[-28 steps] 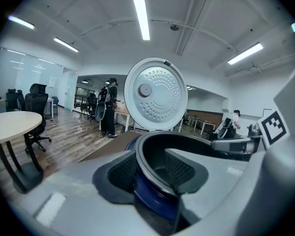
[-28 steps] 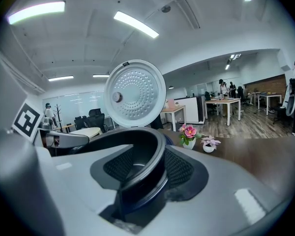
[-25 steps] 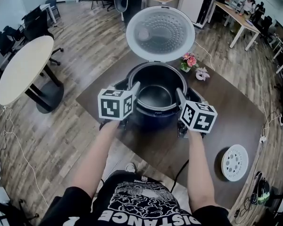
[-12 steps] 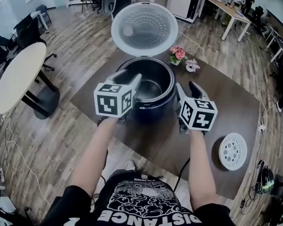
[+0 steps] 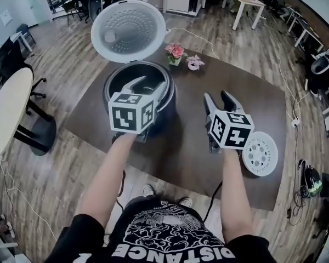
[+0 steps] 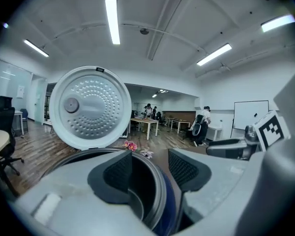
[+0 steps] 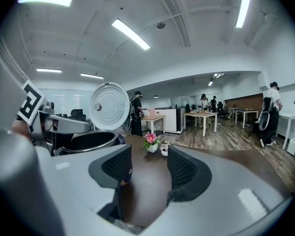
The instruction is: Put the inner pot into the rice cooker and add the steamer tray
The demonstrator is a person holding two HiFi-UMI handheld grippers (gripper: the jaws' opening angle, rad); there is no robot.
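The dark rice cooker (image 5: 116, 80) stands at the table's left with its white lid (image 5: 129, 30) tipped up. The metal inner pot (image 5: 122, 85) sits inside it. My left gripper (image 5: 148, 86) hangs over the cooker's right rim (image 6: 155, 200); its jaws are opening and the pads touch nothing. To the right, over bare table, my right gripper (image 5: 218, 98) is also opening, with nothing between its fingers (image 7: 119, 166). The white perforated steamer tray (image 5: 260, 153) lies flat on the table just right of the right gripper.
A small pot of pink flowers (image 5: 174, 52) and a small white object (image 5: 196, 63) sit behind the cooker on the brown table (image 5: 181, 147). A round white table (image 5: 5, 114) and office chairs stand on the wooden floor at left. People stand far back by desks.
Both grippers have drawn off the cooker's sides and shifted right: the left now hangs over the cooker's right rim, the right over bare table near the steamer tray. Both pairs of jaws stand wider.
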